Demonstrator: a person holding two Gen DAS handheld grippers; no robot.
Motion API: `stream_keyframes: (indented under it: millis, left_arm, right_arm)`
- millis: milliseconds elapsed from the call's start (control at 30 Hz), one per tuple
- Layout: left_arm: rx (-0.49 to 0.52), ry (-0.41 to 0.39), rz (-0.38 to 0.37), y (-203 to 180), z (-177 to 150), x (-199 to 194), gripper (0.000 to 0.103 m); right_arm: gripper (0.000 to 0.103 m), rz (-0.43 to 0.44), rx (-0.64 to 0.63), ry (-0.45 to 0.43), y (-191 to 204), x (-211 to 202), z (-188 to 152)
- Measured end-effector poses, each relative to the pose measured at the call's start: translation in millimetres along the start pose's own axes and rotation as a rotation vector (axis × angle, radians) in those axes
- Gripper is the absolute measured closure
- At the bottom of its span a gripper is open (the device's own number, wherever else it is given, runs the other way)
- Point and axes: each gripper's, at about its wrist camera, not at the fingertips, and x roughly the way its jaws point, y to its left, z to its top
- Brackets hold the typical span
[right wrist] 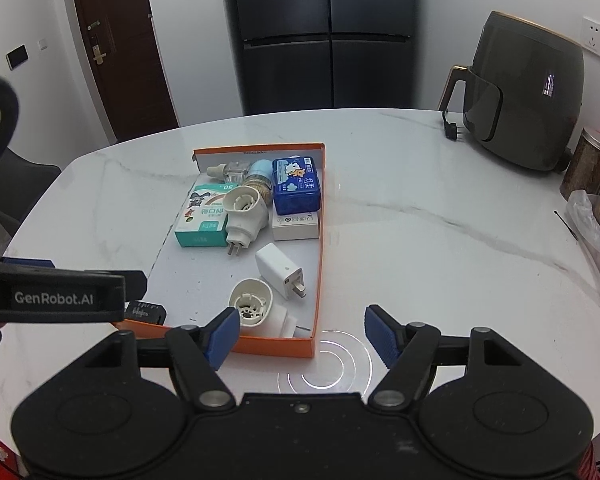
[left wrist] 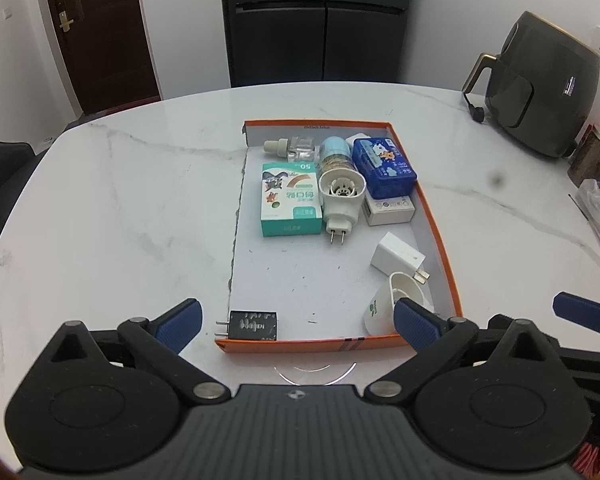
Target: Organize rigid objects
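Observation:
An orange-rimmed shallow box (left wrist: 440,236) (right wrist: 318,276) on the marble table holds several items: a teal box (left wrist: 290,200) (right wrist: 202,216), a white plug-in heater (left wrist: 340,196) (right wrist: 244,212), a blue tin (left wrist: 384,166) (right wrist: 296,184), a white charger (left wrist: 398,258) (right wrist: 278,270), a second white heater (left wrist: 388,300) (right wrist: 256,304), a black adapter (left wrist: 252,325) (right wrist: 146,312) and a small bottle (left wrist: 292,148). My left gripper (left wrist: 298,322) is open and empty at the box's near edge. My right gripper (right wrist: 300,334) is open and empty over the box's near right corner.
A dark air fryer (left wrist: 540,84) (right wrist: 528,96) stands at the back right with its plug (right wrist: 452,130) on the table. Jars and plastic bags (right wrist: 592,184) crowd the right edge. A fridge (left wrist: 320,20) and a door (left wrist: 100,32) are behind.

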Motion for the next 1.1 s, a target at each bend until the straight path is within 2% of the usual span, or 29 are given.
stream_keyframes:
  millis: [1100]
  left_arm:
    - [0.013,0.029,-0.008,5.0,-6.8,5.8,0.0]
  right_arm:
    - [0.02,0.0,0.004,0.013,5.7,3.4,-0.3]
